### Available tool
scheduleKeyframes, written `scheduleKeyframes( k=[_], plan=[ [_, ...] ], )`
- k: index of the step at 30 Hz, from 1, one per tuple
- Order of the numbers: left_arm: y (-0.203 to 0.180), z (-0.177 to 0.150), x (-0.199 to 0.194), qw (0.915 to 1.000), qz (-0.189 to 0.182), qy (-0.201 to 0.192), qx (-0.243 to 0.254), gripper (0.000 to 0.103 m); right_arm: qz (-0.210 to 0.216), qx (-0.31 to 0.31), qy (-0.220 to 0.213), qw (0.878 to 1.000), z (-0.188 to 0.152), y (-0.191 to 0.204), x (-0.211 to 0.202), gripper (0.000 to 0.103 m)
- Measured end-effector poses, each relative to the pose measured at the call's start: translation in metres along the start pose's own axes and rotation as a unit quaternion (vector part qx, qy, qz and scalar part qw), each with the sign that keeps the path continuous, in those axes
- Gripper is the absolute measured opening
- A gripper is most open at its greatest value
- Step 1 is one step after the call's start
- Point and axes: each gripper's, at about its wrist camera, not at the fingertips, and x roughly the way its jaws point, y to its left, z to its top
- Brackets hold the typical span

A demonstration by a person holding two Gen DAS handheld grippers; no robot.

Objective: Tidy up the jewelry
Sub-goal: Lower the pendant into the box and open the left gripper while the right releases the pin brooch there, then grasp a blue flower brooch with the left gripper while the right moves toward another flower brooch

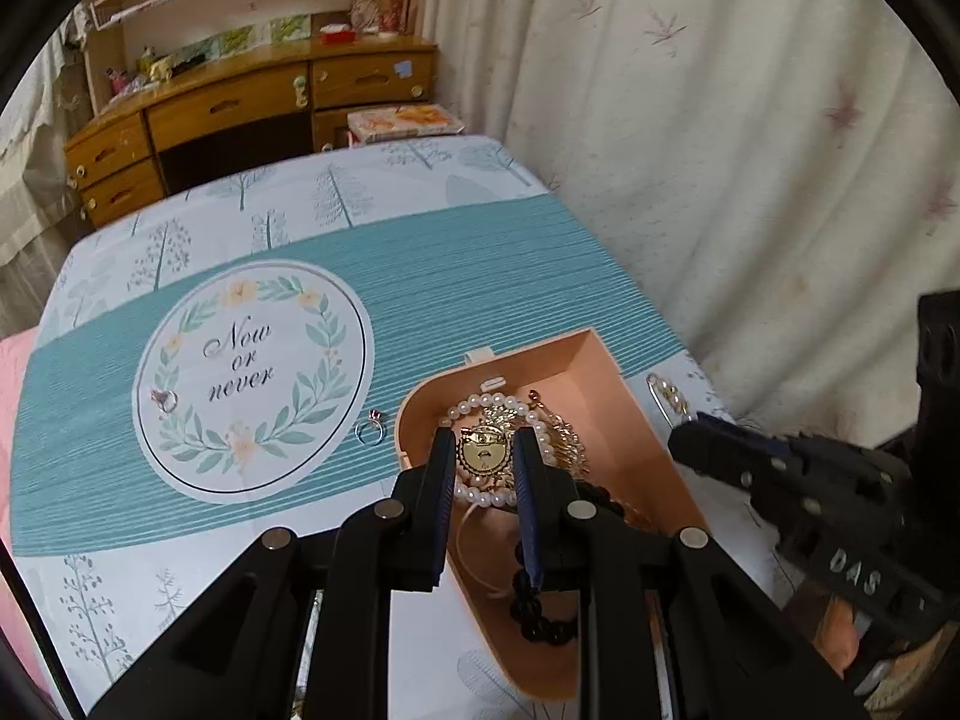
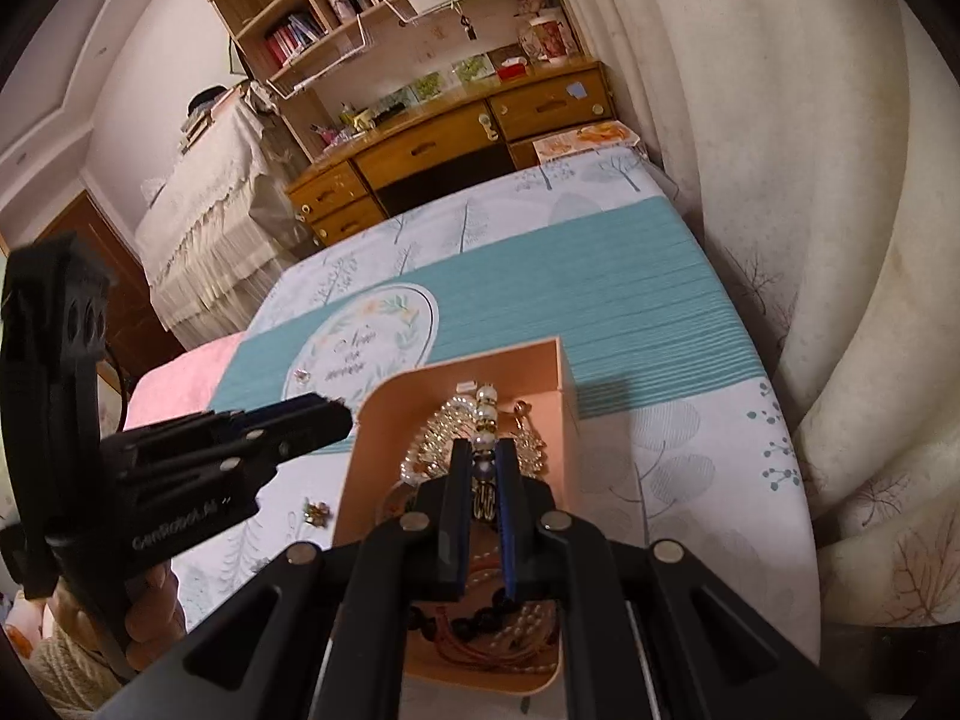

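A peach jewelry box (image 1: 591, 360) lies open on the bed and holds a pearl bracelet (image 1: 480, 405), a gold medallion brooch (image 1: 485, 455), dark beads (image 1: 534, 615) and gold chains. My left gripper (image 1: 485, 441) hangs over the box, jaws partly open around the medallion, not clamped. My right gripper (image 2: 483, 450) is over the same box (image 2: 456, 378), jaws narrowly apart on a pearl-and-bead earring (image 2: 485, 420). Two rings (image 1: 164, 399) (image 1: 369, 431) lie on the bedspread left of the box. A small brooch (image 2: 316, 512) lies beside the box.
The bedspread (image 1: 480, 276) is teal and white with a round "Now or never" print (image 1: 252, 378). A gold pin (image 1: 669, 393) lies right of the box. A curtain (image 1: 720, 150) hangs along the right. A wooden desk (image 1: 240, 108) stands beyond the bed.
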Motion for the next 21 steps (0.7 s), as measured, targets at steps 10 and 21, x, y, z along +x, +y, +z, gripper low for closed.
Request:
scheduleKeyframes(
  k=[10, 21],
  plan=[
    [0.003, -0.011, 0.005, 0.9997, 0.023, -0.002, -0.005, 0.058, -0.05, -0.036, -0.021, 0.998, -0.01, 0.005, -0.005, 0.008],
    [0.035, -0.022, -0.041, 0.9958, 0.06, -0.042, -0.056, 0.058, -0.054, -0.043, -0.075, 0.995, -0.012, 0.018, -0.032, 0.008]
  ],
)
